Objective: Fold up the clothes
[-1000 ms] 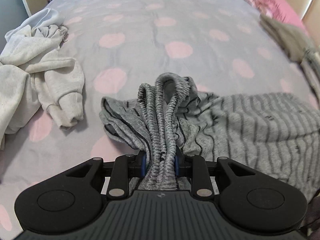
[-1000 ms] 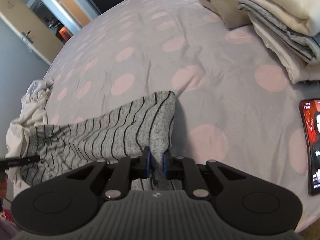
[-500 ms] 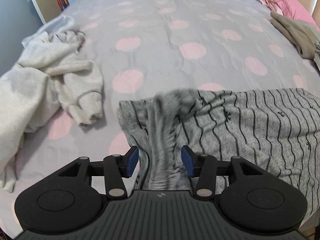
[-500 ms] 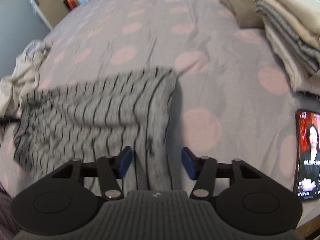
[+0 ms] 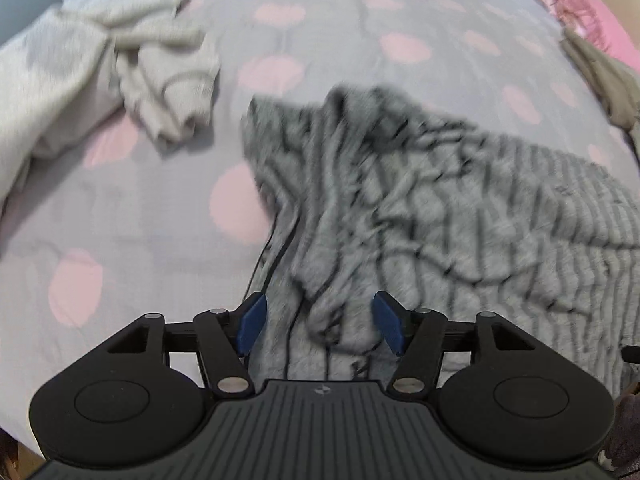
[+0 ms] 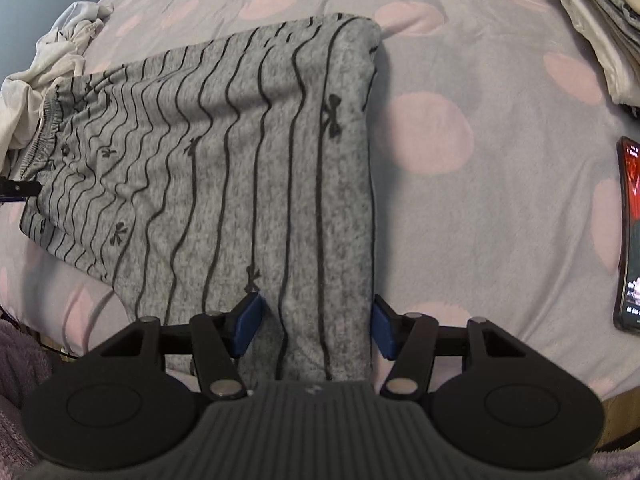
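Nearest, the left claw (image 5: 319, 323) stands apart, its blue pads (image 5: 251, 322) clear of the cloth; its jaws have just been opening, with the rumpled waistband end of the grey striped trousers (image 5: 420, 208) lying loose between them on the bed (image 5: 140, 216). The right claw (image 6: 316, 325) is likewise spread wide, having just opened, and the folded leg end of the same trousers (image 6: 240, 152) lies flat between its pads (image 6: 247, 323) without being pinched. The trousers stretch across the lilac bedcover with pink dots (image 6: 460, 184).

A little further off, to the left, a crumpled cream sweatshirt (image 5: 80, 68) sits heaped just beside the waistband. To the right a phone (image 6: 630, 236) lies on the cover with its screen lit. Beyond it, at the far right, is a stack of folded clothes (image 6: 596, 12), and in the blurred left view a pink pillow (image 5: 576, 4) at the far edge.
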`<move>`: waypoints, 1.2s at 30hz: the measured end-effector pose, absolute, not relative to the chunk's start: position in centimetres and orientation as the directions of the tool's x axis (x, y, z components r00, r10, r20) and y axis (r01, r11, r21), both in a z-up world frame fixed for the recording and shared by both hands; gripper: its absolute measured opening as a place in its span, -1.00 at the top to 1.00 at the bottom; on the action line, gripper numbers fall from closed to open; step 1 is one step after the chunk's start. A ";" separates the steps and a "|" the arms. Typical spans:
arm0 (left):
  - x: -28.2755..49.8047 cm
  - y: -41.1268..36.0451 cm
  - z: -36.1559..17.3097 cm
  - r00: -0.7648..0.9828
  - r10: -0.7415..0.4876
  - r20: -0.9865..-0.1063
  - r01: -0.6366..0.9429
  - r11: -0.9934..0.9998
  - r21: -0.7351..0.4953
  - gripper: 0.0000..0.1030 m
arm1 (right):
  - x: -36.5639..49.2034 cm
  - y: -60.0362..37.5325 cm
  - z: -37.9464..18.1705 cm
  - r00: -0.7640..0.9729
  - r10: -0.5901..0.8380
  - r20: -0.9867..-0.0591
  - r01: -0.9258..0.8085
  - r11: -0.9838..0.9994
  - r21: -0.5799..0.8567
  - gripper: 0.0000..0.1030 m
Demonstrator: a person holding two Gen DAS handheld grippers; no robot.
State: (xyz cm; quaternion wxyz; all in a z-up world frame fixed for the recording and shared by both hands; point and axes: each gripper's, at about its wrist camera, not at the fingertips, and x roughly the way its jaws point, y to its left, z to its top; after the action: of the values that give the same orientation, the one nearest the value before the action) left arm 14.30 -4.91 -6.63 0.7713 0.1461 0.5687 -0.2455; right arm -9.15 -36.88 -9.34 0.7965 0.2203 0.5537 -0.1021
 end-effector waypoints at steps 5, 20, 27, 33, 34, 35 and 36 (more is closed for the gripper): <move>14.6 -4.8 -8.6 0.211 -0.189 -0.959 0.545 0.837 -0.045 -0.30 | -9.1 -36.7 -10.2 0.347 0.104 -0.932 0.416 0.874 0.252 -0.18; 13.0 -5.0 -5.1 0.177 -0.204 -0.963 0.619 0.784 -0.052 0.91 | -9.9 -38.5 -7.8 0.375 0.312 -0.873 0.458 0.757 0.467 0.65; 13.2 -5.3 -4.8 0.193 -0.186 -0.963 0.620 0.784 -0.027 0.83 | -9.3 -38.0 -9.0 0.326 0.348 -0.879 0.462 0.753 0.469 0.64; 12.1 -5.4 -4.0 0.270 -0.185 -0.945 0.617 0.786 0.023 0.21 | -8.7 -36.9 -9.3 0.302 0.234 -0.924 0.423 0.836 0.350 0.30; 11.5 -5.6 -3.6 0.294 -0.183 -0.938 0.615 0.787 0.039 0.15 | -8.7 -37.0 -9.0 0.304 0.220 -0.927 0.419 0.843 0.337 0.29; 11.0 -5.8 -3.3 0.317 -0.181 -0.931 0.613 0.788 0.055 0.12 | -8.8 -37.1 -8.7 0.307 0.214 -0.927 0.417 0.846 0.333 0.24; 10.3 -6.1 -2.9 0.336 -0.185 -0.924 0.615 0.786 0.066 0.12 | -8.7 -37.2 -8.5 0.311 0.210 -0.927 0.418 0.846 0.332 0.21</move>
State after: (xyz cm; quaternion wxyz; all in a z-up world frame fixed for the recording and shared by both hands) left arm 10.34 -6.08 -2.89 0.7905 0.2074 0.5179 -0.2528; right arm -8.72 -37.16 -8.48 0.7636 0.2695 0.5829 -0.0679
